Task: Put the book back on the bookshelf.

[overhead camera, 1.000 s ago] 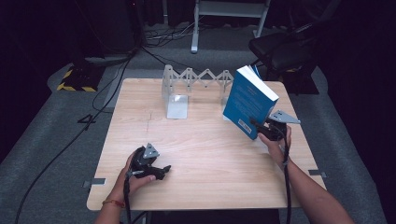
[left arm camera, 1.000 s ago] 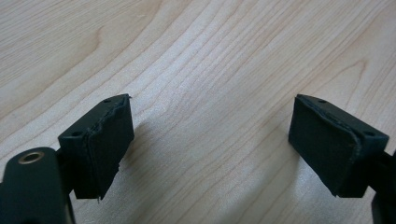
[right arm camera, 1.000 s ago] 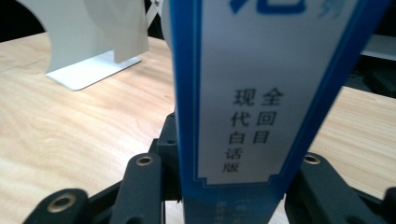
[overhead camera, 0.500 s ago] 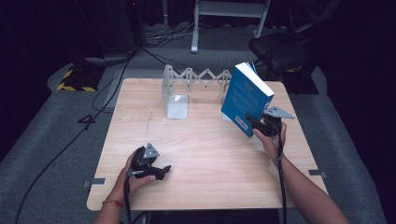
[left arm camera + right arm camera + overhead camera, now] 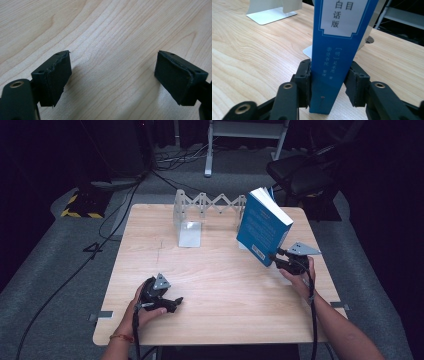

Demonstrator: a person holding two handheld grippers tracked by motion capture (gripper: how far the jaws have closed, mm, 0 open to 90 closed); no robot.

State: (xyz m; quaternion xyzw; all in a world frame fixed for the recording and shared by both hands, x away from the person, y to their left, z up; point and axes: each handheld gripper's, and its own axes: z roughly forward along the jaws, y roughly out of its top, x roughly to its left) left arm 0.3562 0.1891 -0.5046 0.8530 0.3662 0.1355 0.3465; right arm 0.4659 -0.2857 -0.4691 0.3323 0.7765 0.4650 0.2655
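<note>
Right gripper: my jaws clamp the book's spine near its lower end; they have just been closing on it.
Book: blue, tilted, lifted off the table at its right side, just in front of the rack.
Left gripper: my jaws apart, nothing between, resting on bare wood near the front left.

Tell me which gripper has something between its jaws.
The right gripper: its jaws clamp the spine of the blue book, tilted above the table. The left gripper rests open over bare wood.
</note>
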